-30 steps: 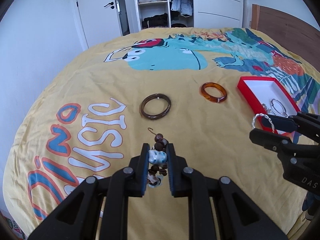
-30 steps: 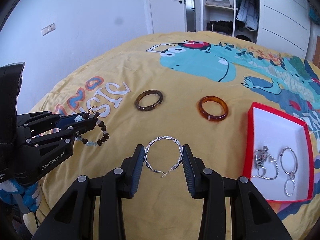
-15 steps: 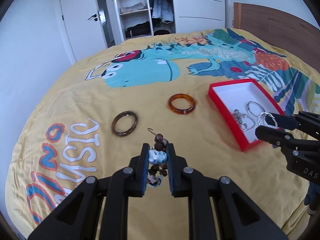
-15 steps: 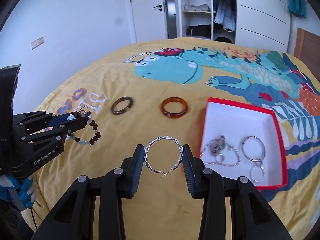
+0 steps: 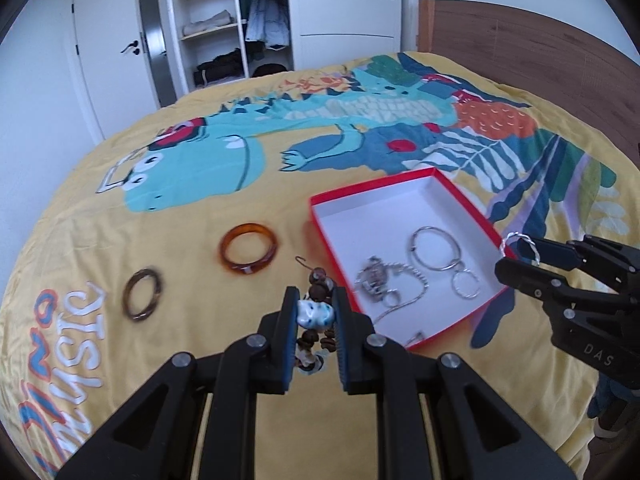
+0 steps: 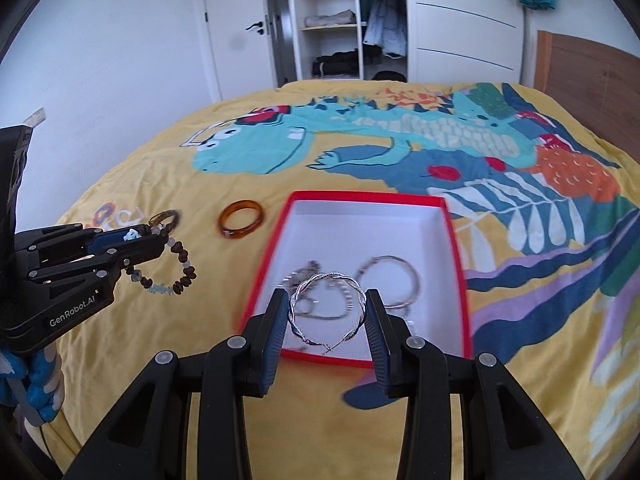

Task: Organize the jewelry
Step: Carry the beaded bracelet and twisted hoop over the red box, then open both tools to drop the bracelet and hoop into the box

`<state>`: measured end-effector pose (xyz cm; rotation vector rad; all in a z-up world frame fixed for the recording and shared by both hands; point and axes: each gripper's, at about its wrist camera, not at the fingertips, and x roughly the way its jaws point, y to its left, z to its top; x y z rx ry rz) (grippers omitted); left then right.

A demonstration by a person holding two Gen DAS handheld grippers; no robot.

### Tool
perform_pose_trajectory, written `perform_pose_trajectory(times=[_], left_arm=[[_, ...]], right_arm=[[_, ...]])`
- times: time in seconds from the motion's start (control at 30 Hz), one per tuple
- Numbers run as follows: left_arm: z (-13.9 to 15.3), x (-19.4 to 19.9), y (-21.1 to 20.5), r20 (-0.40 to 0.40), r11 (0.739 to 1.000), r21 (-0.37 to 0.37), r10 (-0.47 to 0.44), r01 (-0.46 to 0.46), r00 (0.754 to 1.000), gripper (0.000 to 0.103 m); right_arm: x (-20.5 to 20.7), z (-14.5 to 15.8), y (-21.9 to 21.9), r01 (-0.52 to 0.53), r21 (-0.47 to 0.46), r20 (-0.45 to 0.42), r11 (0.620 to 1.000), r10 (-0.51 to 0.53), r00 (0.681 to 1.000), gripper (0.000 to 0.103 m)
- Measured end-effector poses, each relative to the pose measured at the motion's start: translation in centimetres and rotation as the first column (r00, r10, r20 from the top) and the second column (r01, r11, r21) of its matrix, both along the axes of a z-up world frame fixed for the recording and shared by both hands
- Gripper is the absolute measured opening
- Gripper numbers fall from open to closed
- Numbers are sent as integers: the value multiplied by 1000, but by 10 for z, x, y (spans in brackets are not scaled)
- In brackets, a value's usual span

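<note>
My left gripper (image 5: pixel 315 312) is shut on a beaded bracelet (image 5: pixel 316 314) of brown and pale blue beads, held above the bedspread left of the red box (image 5: pixel 352 192); it also shows in the right wrist view (image 6: pixel 176 268). My right gripper (image 6: pixel 327 312) is shut on a twisted silver hoop (image 6: pixel 328 312) and holds it over the near edge of the red box (image 6: pixel 264 264). The box has a white inside and holds silver hoops (image 5: pixel 436 248) and a silver chain piece (image 5: pixel 376 280).
An amber bangle (image 5: pixel 249 254) and a dark brown bangle (image 5: pixel 143 295) lie on the yellow dinosaur bedspread (image 5: pixel 200 208) left of the box. A wooden headboard (image 5: pixel 520 52) stands at the right. An open wardrobe (image 5: pixel 224 28) and a door are beyond the bed.
Both grippers have moved right toward the red box with their jewelry. The right gripper now holds the hoop over the box's near edge; the left is close beside the box.
</note>
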<state>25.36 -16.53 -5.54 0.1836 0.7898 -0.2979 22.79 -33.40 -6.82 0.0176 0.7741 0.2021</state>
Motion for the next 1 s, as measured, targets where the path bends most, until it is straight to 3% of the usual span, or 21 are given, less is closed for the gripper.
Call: perform_pose_trajectory(times=[0.2,0.43,0.83,1.0], left_arm=[[-21,17,-44,-41,999,1,-46,46,998,15],[-56,33,-67,-110,998,5,-58,58,992,15],[-95,45,-68,-188,999,-6,-39,38,981,15],[-97,45,-67,-188,999,-9,-39,38,981,15]], right_arm=[[16,-21,-28,27,15,-24,1000,-26,999,38],[33,-51,-40,20,30,-66,999,-18,998,38],[54,-88,-36,-9,8,-152,1000,10,988,38],[56,-94,-34,-14,-26,-173,1000,9,985,38]])
